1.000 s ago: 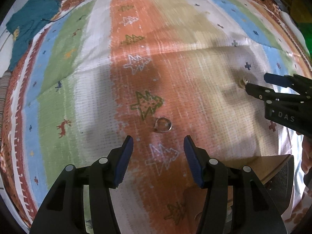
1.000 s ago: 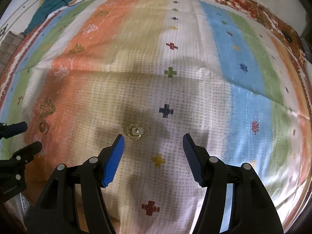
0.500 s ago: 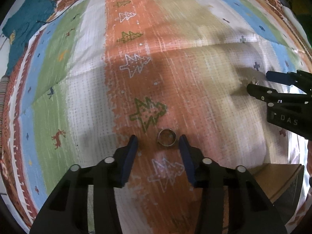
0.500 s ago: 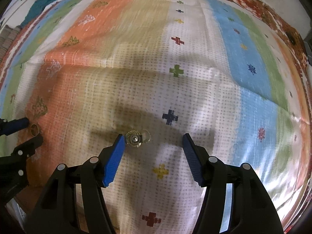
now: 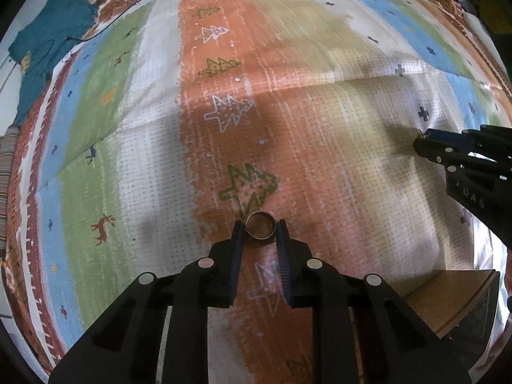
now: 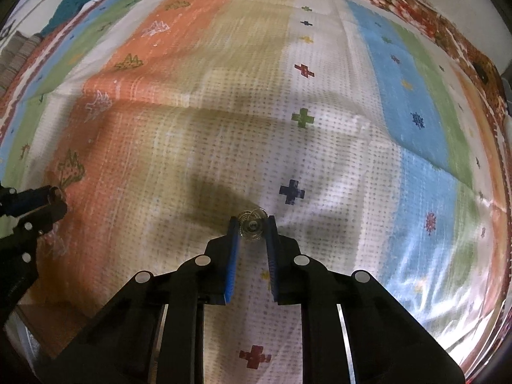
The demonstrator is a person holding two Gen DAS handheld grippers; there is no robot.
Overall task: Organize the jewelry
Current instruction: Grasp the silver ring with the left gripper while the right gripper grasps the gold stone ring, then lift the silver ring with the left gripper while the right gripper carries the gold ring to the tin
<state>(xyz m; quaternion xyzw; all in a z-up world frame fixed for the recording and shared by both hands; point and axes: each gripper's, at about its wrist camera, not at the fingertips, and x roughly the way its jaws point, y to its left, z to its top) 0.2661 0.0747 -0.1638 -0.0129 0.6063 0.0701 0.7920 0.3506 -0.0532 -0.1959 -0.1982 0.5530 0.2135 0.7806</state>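
A plain metal ring (image 5: 260, 229) lies on the orange stripe of the patterned cloth. My left gripper (image 5: 260, 228) is shut on it, one blue pad on each side. A gold earring with thin hoops (image 6: 252, 225) lies on the cream part of the cloth. My right gripper (image 6: 252, 225) is shut on it at the fingertips. The right gripper also shows at the right edge of the left wrist view (image 5: 422, 142). The left gripper shows at the left edge of the right wrist view (image 6: 54, 198).
The striped cloth (image 5: 134, 147) covers the whole surface. A wooden box (image 5: 448, 300) sits at the lower right of the left wrist view. A teal garment (image 5: 44, 48) and a thin black cable (image 5: 105, 27) lie at the far left corner.
Both grippers have moved forward and down and closed. The left one went from open to shut on the ring. The right one went from open to shut on the earring.
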